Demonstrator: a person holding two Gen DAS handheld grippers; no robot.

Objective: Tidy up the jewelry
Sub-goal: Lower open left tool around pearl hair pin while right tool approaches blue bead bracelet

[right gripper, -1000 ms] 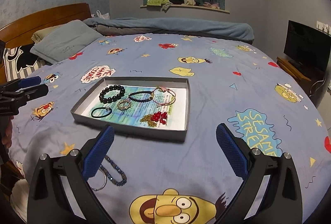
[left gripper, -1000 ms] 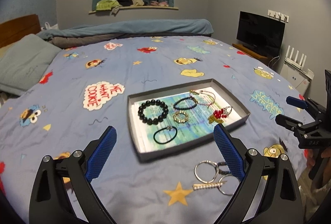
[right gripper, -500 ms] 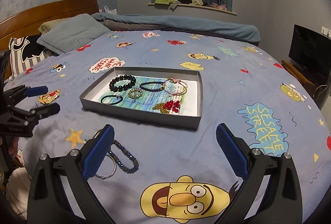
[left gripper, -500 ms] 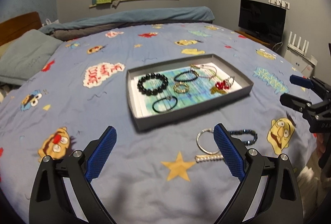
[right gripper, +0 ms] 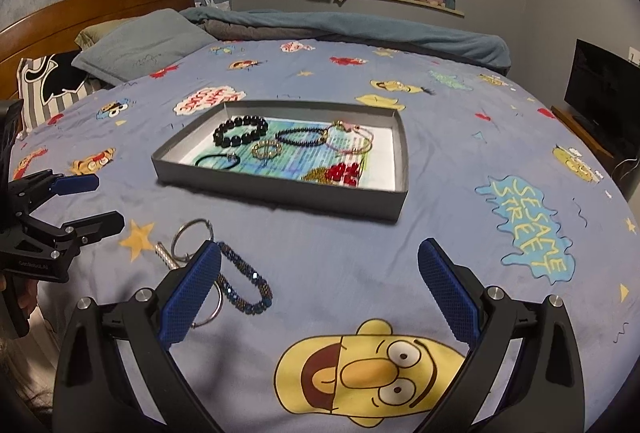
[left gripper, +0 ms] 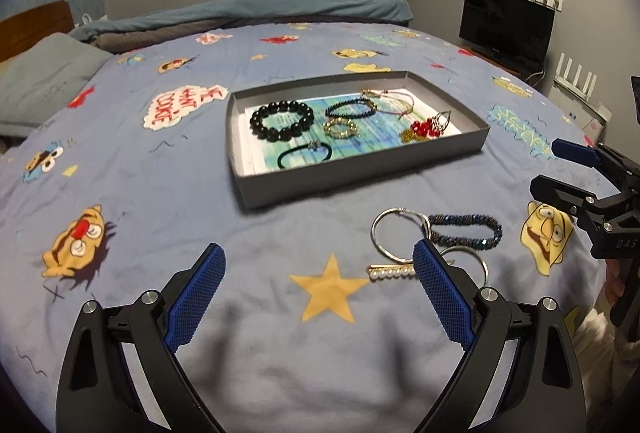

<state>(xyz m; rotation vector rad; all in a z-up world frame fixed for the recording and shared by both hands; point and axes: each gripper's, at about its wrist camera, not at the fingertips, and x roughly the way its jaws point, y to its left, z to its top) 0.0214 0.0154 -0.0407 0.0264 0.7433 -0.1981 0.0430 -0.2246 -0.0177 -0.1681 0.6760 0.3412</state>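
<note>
A grey tray (left gripper: 360, 179) (right gripper: 280, 189) lies on the bed and holds several bracelets, among them a black bead bracelet (left gripper: 282, 120) (right gripper: 240, 131) and a red bead piece (left gripper: 426, 127) (right gripper: 342, 173). On the sheet in front of the tray lie a silver hoop (left gripper: 394, 235) (right gripper: 192, 239), a dark blue beaded bracelet (left gripper: 466, 231) (right gripper: 244, 285), a pearl clip (left gripper: 392, 273) and a second hoop (left gripper: 476, 261). My left gripper (left gripper: 318, 293) is open and empty above the sheet, left of the loose pieces. My right gripper (right gripper: 320, 289) is open and empty, right of them.
The bed has a blue cartoon sheet (left gripper: 160, 201). A grey pillow (right gripper: 140, 49) and wooden headboard (right gripper: 92, 5) are at the far left. A TV (left gripper: 506, 23) stands by the right wall. A folded blanket (left gripper: 260, 11) lies at the far edge.
Both grippers have drawn back and lowered toward the near side of the bed. The loose pieces now show more fully in front of the tray. Both stay open.
</note>
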